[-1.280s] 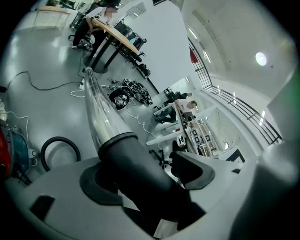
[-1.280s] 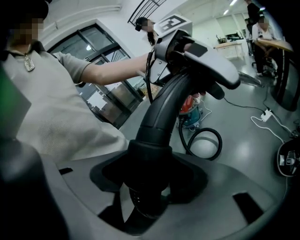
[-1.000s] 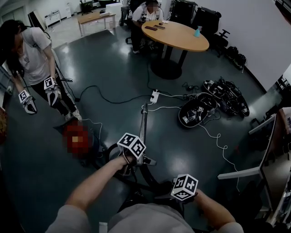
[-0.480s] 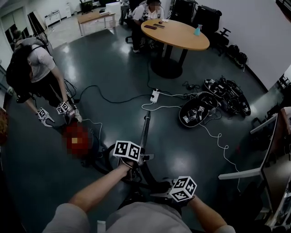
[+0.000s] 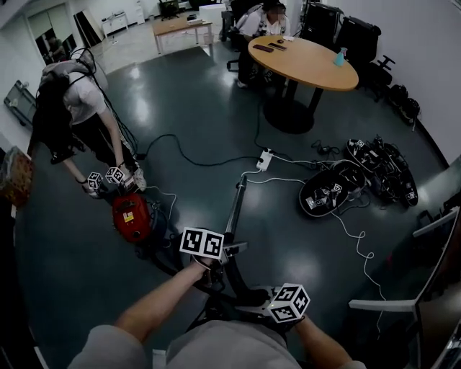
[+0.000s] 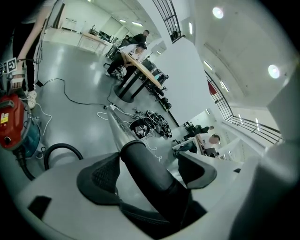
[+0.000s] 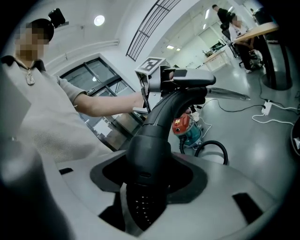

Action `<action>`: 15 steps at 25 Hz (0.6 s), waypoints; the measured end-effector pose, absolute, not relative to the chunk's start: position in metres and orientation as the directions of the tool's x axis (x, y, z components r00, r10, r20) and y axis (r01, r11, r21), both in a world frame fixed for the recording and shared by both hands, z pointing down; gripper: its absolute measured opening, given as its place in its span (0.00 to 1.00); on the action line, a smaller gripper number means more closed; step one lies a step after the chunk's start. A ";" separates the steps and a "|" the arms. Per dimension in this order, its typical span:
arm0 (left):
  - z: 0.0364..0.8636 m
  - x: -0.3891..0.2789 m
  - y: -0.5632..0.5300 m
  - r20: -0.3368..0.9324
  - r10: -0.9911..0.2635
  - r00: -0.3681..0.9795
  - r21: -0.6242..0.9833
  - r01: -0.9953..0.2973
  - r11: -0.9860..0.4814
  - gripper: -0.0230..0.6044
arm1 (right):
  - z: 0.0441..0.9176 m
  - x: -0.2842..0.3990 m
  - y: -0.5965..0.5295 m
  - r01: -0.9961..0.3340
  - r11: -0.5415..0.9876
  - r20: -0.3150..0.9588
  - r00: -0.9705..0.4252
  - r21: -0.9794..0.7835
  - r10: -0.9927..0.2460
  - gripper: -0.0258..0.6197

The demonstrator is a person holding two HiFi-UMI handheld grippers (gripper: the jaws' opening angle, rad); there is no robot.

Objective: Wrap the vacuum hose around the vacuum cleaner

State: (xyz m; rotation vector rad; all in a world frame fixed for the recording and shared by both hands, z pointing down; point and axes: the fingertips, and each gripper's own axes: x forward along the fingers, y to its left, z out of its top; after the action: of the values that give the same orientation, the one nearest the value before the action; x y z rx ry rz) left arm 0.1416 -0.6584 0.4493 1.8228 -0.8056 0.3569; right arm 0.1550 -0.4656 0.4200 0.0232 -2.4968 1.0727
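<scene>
red vacuum cleaner (image 5: 131, 216) on floor, black hose (image 6: 62, 146) unwound

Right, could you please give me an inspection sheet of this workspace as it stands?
Surface: dark glossy floor.
Job's things: red vacuum cleaner on the floor; black vacuum hose looping beside it; metal wand.
Clutter: heap of black gear on the floor.
Grippers: left gripper shut on the wand's black grip; right gripper shut on the hose's cuff.
Cables: power strip, black and white leads trailing across the floor.
Surroundings: round table; one person bent over the cleaner, another seated.
</scene>
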 end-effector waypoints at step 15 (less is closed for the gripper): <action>0.411 0.132 -0.675 0.619 -0.512 0.596 0.368 -0.796 -0.482 0.50 | 0.427 0.211 -0.514 -0.082 0.656 0.342 -0.897 -0.751 0.279 0.40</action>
State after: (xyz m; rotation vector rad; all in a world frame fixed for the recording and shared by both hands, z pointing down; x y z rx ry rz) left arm 0.1322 -0.6753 0.4112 2.1836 -1.0302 0.5736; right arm 0.2108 -0.5143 0.4270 -0.1549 -2.4425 1.1376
